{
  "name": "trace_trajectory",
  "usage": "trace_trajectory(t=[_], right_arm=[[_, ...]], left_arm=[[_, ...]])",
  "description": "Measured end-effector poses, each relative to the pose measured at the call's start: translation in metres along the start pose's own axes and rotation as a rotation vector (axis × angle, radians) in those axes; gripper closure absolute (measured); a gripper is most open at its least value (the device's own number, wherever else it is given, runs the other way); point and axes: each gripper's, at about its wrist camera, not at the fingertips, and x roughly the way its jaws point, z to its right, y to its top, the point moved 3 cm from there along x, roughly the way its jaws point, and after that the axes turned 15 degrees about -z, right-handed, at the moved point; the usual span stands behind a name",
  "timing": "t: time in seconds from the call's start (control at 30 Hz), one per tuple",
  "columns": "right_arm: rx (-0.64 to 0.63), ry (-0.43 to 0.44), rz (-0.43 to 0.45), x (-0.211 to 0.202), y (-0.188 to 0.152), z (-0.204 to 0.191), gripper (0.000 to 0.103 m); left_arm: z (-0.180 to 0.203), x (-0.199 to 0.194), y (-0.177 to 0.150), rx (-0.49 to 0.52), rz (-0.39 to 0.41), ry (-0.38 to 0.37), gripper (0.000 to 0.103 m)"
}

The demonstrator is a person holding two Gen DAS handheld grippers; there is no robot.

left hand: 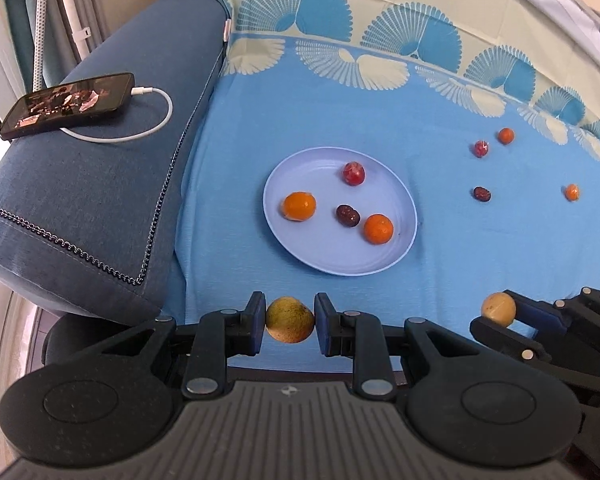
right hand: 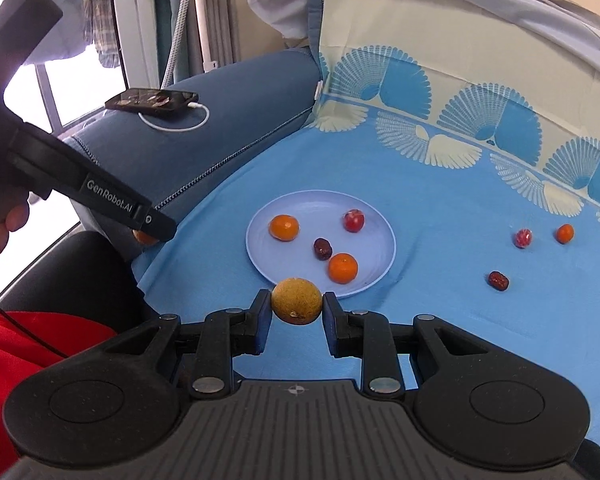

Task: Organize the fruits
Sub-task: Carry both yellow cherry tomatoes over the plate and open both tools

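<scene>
My left gripper (left hand: 290, 318) is shut on a yellow-green round fruit (left hand: 290, 330), held just above the blue cloth in front of the pale plate (left hand: 328, 256). The plate holds two oranges (left hand: 299, 206), a red fruit (left hand: 353, 173) and a dark date (left hand: 347, 216). My right gripper (right hand: 297, 308) is shut on a yellow-brown round fruit (right hand: 297, 298) at the plate's (right hand: 300, 208) near rim. On the cloth to the right lie a red fruit (right hand: 523, 238), an orange (right hand: 565, 233) and a date (right hand: 499, 280). A second loose orange (left hand: 572, 192) shows farther right.
A phone (left hand: 68, 106) on a white charging cable (left hand: 156, 120) lies on the blue sofa arm (left hand: 100, 184) to the left. The patterned cloth runs up the backrest (right hand: 440, 40) behind the plate. A hand (right hand: 4, 224) and a red sleeve (right hand: 28, 352) show at left.
</scene>
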Motion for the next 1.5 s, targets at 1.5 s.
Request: trace_trajectory(t=[1.5], right_arm=[[0.047,-0.050,-0.084,0.112,0.080,0.047,0.074]], left_arm=[[0.012,0.100,0.116,0.030,-0.101,-0.041,0.074]])
